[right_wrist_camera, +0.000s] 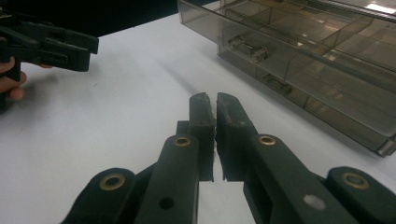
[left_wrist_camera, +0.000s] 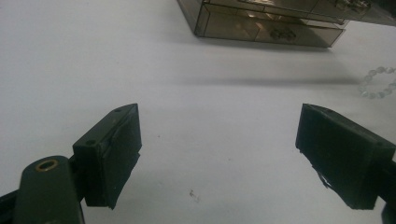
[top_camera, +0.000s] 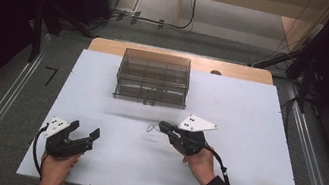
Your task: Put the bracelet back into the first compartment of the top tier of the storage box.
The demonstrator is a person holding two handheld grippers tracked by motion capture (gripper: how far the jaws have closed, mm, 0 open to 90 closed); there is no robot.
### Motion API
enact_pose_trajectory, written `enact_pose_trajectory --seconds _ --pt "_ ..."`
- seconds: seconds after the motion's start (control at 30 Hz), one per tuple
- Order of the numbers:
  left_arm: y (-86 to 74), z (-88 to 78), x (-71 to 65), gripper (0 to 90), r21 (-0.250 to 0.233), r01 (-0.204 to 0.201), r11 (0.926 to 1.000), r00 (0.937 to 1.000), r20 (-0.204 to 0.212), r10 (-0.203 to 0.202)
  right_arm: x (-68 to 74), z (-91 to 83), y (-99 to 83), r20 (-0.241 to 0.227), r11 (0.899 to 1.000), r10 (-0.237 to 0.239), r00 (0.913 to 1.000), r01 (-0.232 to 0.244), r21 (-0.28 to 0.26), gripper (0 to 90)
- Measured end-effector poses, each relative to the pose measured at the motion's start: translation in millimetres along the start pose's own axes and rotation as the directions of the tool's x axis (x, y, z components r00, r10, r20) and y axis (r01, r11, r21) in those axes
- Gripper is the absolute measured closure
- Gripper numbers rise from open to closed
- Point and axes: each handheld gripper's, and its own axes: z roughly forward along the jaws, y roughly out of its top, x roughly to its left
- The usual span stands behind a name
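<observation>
A small loop of clear beads [top_camera: 152, 127], pale and glassy, is seen dangling from the tip of the right gripper [top_camera: 163, 125], whose jaws are pressed together on it, above the white table [top_camera: 256, 138] just near of the smoked transparent drawer box [top_camera: 153, 78]. The left gripper [top_camera: 85, 132], at the near left, is held with its jaws wide and nothing between them.

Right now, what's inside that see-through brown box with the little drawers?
The smoky box is split into compartments. One drawer holds a small dark trinket; another shows shiny roundish pieces. The tinted walls hide what else is there.
</observation>
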Motion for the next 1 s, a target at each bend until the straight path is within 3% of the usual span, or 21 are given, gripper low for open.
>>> enact_pose_trajectory --seconds 0.37,0.7,1.0 --pt "0.1 -0.2 0.2 14.5 -0.003 0.002 1.0000 1.0000 0.003 -0.002 2.6 20.9 8.7 -0.012 1.000 0.002 0.9999 -0.002 -0.005 82.8" --pt "0.3 0.0 0.1 14.5 -0.003 0.001 1.0000 1.0000 0.004 -0.001 -0.8 32.1 8.1 -0.002 1.000 0.018 0.9998 -0.018 0.009 82.8" --pt "0.3 -0.5 0.6 14.6 -0.002 0.001 1.0000 1.0000 0.006 -0.001 2.9 40.2 19.6 -0.008 1.000 0.005 1.0000 -0.005 -0.002 82.8"
